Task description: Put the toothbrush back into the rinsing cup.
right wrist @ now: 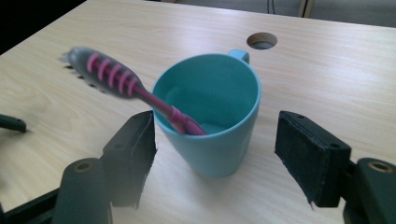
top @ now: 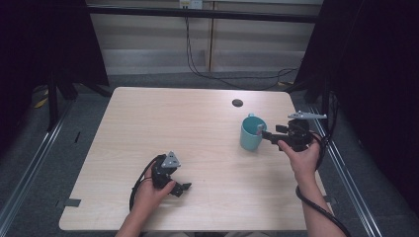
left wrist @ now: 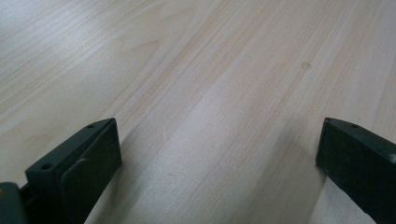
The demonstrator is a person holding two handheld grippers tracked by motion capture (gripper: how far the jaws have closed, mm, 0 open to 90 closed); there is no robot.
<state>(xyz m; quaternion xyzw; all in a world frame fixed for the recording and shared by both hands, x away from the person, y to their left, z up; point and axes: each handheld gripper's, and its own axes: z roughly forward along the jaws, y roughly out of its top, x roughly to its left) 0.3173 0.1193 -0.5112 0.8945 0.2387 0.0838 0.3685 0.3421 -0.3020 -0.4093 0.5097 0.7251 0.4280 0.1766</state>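
Note:
A teal mug [top: 253, 133] stands upright on the right part of the wooden table [top: 197, 128]. A pink toothbrush [right wrist: 123, 79] with a grey head leans in it, its head out over the rim of the mug [right wrist: 210, 126]. My right gripper [top: 267, 134] is level with the mug from the right. In the right gripper view this gripper [right wrist: 217, 130] is open, with a jaw on either side of the mug and a gap at the right pad. Near the front of the table my left gripper [top: 182, 189] is held low. Its jaws [left wrist: 217, 140] stand open over bare wood.
A round cable hole [top: 237, 102] lies in the table just behind the mug. The table's right edge [top: 309, 143] runs close under my right hand. Black frame posts [top: 52, 94] and floor cables [top: 237, 79] lie beyond the table.

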